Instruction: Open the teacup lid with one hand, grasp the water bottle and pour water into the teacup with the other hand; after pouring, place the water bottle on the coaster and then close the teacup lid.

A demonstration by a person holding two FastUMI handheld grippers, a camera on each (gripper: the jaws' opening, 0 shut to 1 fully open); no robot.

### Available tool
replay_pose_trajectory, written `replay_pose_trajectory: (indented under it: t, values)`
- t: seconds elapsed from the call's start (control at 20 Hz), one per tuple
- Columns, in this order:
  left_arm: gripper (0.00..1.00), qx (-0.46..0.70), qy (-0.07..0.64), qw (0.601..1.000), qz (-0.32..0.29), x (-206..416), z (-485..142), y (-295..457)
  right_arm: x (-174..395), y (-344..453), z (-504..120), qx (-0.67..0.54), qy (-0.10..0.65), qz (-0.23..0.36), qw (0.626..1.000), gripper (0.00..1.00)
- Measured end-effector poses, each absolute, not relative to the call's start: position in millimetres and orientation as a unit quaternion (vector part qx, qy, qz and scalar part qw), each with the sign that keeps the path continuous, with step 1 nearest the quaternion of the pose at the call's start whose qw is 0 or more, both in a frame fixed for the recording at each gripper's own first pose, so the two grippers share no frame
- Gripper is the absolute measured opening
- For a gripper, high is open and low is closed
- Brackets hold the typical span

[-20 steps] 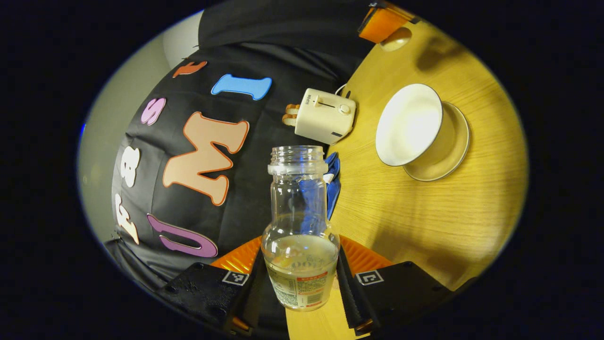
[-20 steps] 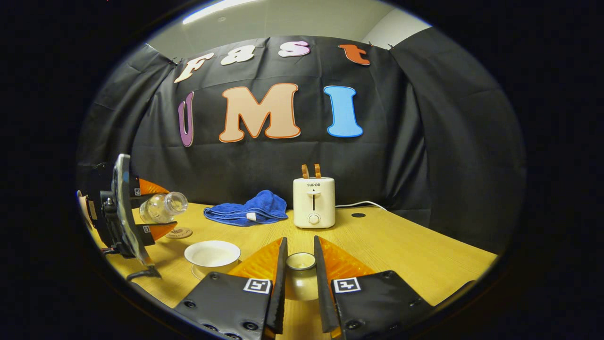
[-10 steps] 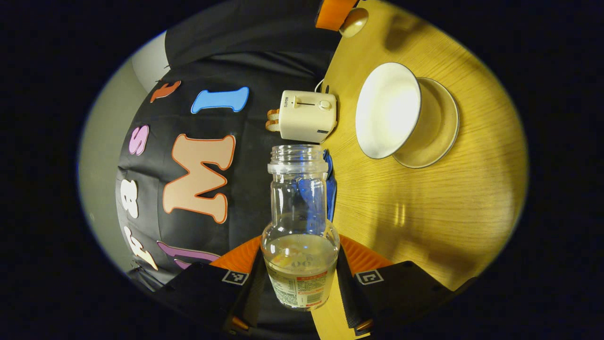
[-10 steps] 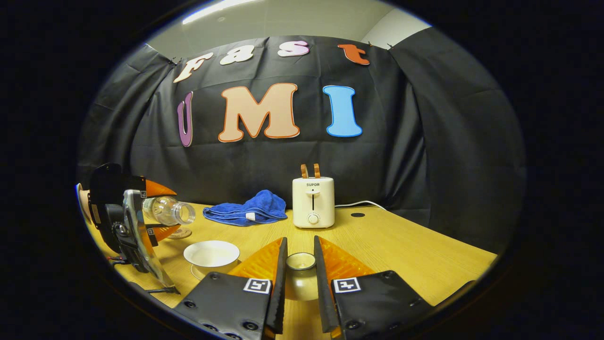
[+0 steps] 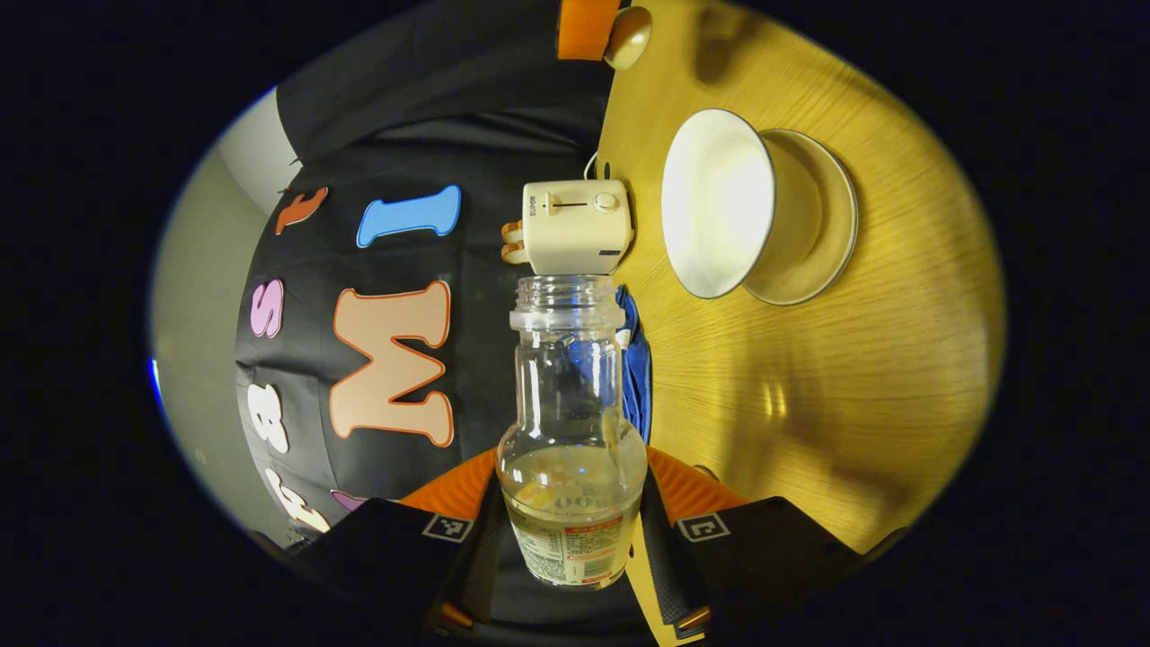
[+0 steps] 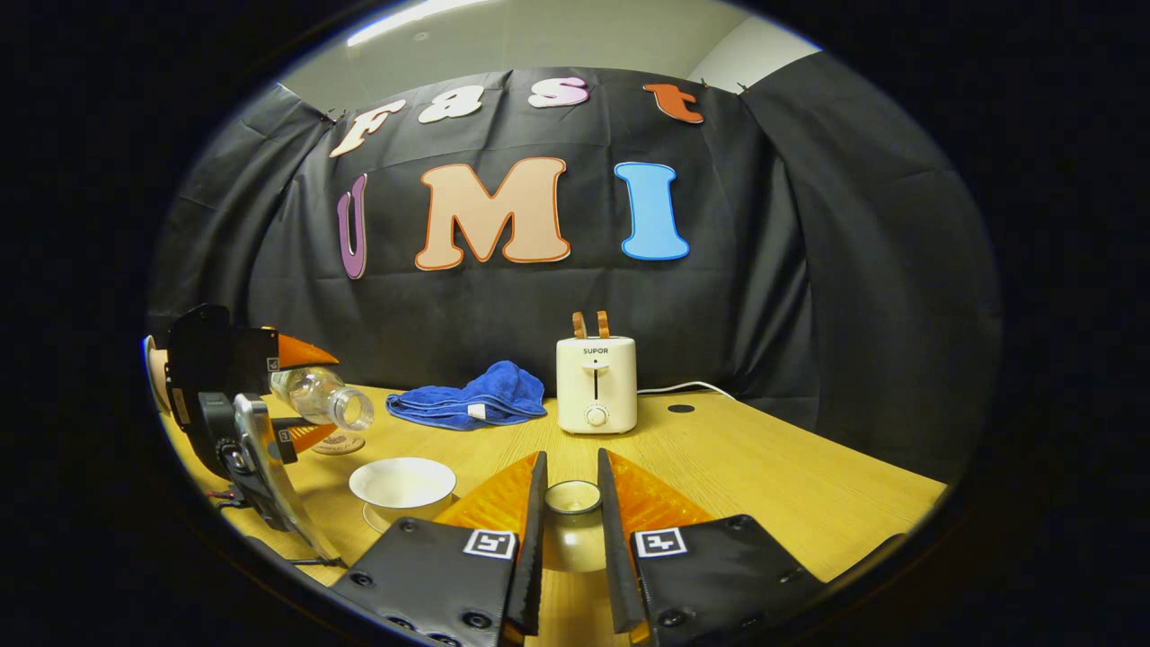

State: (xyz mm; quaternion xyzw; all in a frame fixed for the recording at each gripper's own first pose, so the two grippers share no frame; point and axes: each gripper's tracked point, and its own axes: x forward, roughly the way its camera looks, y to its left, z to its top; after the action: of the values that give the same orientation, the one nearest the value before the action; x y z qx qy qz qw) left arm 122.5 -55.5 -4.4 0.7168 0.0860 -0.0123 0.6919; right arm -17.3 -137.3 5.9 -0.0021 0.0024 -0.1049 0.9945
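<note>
Glass: the water bottle (image 5: 572,431), uncapped and part full, lies tipped near level in the left gripper (image 5: 573,530), jaws clamped on its base.
Aim: its mouth points toward the open teacup (image 6: 402,482) on the table (image 6: 764,476), short of the rim and above it.
Lid: the teacup lid (image 6: 573,530) sits pinched in the right gripper (image 6: 571,539), held aside.
Coaster: the coaster (image 6: 339,444) lies beyond the teacup.

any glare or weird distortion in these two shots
Left gripper view: a bright glare patch on the table, the scene rolled sideways, and the blue cloth warped through the water bottle. Right gripper view: fisheye bends the table edge; the teacup is evenly lit.
</note>
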Motion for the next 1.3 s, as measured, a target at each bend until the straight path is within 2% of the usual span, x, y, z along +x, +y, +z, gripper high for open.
replay_pose_trajectory:
  t: [1.3]
  values:
    - [0.67,0.79,0.047,0.611,-0.014,124.5,22.3,-64.8,-16.7,-139.0,5.2,-0.002,0.003,-0.107,0.994,0.34]
